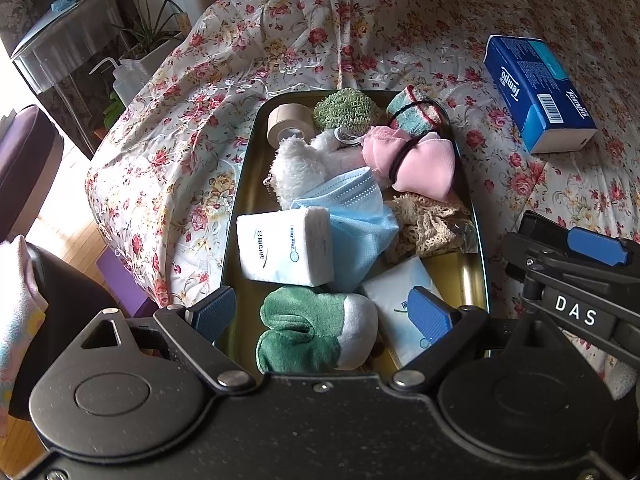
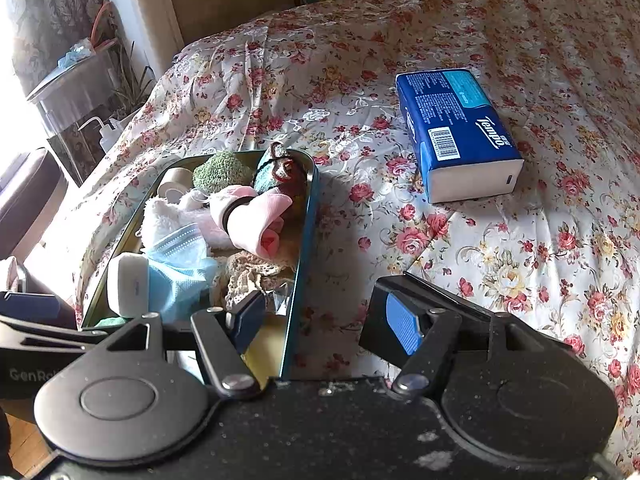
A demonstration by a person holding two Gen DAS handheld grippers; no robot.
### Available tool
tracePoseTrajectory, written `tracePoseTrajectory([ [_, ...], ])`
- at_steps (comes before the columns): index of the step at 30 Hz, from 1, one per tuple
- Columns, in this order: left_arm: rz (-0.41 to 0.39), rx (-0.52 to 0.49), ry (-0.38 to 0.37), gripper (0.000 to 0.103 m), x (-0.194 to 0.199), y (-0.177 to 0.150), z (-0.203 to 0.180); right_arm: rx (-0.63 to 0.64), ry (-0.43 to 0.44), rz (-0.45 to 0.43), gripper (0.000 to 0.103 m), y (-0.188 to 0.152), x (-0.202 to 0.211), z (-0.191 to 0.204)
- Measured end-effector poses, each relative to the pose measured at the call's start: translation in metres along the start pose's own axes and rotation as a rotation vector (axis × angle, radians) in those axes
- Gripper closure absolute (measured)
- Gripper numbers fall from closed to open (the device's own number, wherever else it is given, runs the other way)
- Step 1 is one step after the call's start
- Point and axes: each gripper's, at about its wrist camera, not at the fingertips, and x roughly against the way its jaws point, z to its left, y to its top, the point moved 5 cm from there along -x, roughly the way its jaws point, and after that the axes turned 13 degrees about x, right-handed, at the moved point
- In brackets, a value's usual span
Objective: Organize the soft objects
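A metal tray on the flowered bed holds several soft things: a green and white plush, a white tissue pack, a blue face mask, a pink cloth bundle, a white fluffy toy, a green knitted ball and a tape roll. My left gripper is open above the tray's near end, its fingers either side of the green plush. My right gripper is open and empty over the tray's right rim. A blue Tempo tissue pack lies on the bed to the right.
The flowered bedspread stretches right and back. Left of the bed stand a clear side table, a potted plant and a squeeze bottle. A purple stool and wooden floor are at the left.
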Motion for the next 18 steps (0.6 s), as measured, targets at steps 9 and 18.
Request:
tracePoseTrajectory([
  [9, 0.007, 0.0, -0.002, 0.013, 0.0002, -0.0002, 0.0002, 0.002, 0.001, -0.001, 0.036, -0.0001, 0.0, 0.0001],
  [18, 0.01, 0.001, -0.002, 0.013, -0.0008, -0.0002, 0.0004, 0.001, 0.001, 0.0, 0.036, -0.0002, 0.0003, 0.0003],
])
